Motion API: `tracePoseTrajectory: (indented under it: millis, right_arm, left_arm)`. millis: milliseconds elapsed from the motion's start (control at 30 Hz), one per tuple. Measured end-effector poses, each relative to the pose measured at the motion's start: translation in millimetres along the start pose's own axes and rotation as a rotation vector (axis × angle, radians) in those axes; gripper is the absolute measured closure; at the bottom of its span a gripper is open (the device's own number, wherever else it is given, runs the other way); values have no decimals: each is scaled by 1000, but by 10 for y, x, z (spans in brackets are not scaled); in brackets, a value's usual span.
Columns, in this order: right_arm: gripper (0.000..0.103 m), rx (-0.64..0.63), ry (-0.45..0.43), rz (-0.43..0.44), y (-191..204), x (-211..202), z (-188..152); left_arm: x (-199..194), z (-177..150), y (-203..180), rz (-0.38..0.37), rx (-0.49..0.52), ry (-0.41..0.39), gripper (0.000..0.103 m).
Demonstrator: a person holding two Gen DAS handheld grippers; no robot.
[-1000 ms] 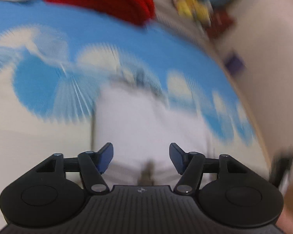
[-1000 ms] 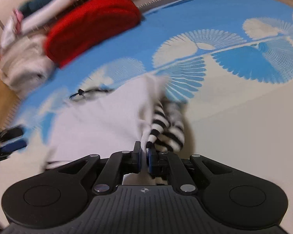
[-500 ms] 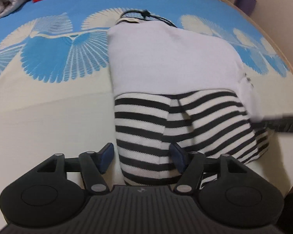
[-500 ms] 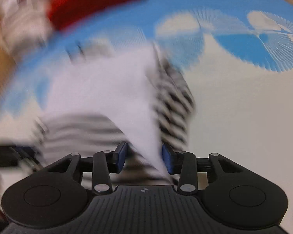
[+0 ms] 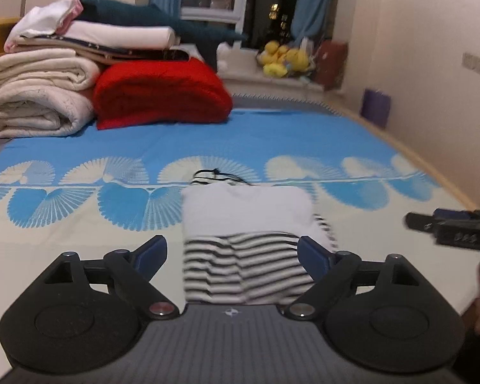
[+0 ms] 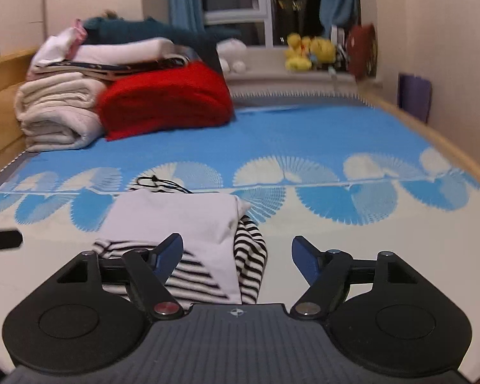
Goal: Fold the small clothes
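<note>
Folded black-and-white striped garment with a plain white panel on top lying flat on the blue and cream fan-patterned bedspread, black drawstring trailing at its far edge. Left gripper raised above the near striped end, jaws wide and opening, nothing between the pads. Right gripper likewise lifted clear, jaws opening wide; a second ago clamped on a striped fold, now released, cloth settled on the bed below. Compared with half a second back, both views pulled up and away: more of the room showing, garment smaller in frame. Red folded blanket and cream rolled quilts stacked at the head of the bed, well apart from the garment.
</note>
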State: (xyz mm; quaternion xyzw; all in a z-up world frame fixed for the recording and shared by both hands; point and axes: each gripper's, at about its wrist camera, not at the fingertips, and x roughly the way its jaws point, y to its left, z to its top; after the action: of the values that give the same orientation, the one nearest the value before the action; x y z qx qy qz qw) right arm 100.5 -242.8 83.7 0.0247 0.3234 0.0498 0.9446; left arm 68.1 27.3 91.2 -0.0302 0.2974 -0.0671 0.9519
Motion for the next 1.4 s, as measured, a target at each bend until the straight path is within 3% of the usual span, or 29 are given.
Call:
tracePoseTrajectory:
  millis: [67, 167, 267, 400, 467, 1000, 1400]
  right_arm:
    - [15, 9, -16, -15, 18, -212, -109]
    - [14, 51, 7, -49, 36, -440, -319]
    - [14, 86, 58, -47, 93, -551, -482]
    - [14, 92, 96, -55, 163, -565, -634]
    - [14, 59, 97, -58, 226, -564, -664]
    - [14, -95, 85, 39, 620, -468, -699]
    - [14, -101, 88, 36, 635, -419, -699]
  left_arm:
    - [-227, -107, -89, 21, -23, 9, 10]
    - [-454, -301, -205, 21, -43, 20, 10]
    - [-477, -547, -297, 52, -80, 45, 1]
    - [-322, -809, -385, 118, -48, 94, 1]
    - [-293, -797, -350, 91, -92, 96, 1]
    - [-71, -775, -373, 95, -69, 97, 1]
    - [-4, -768, -352, 95, -72, 103, 1]
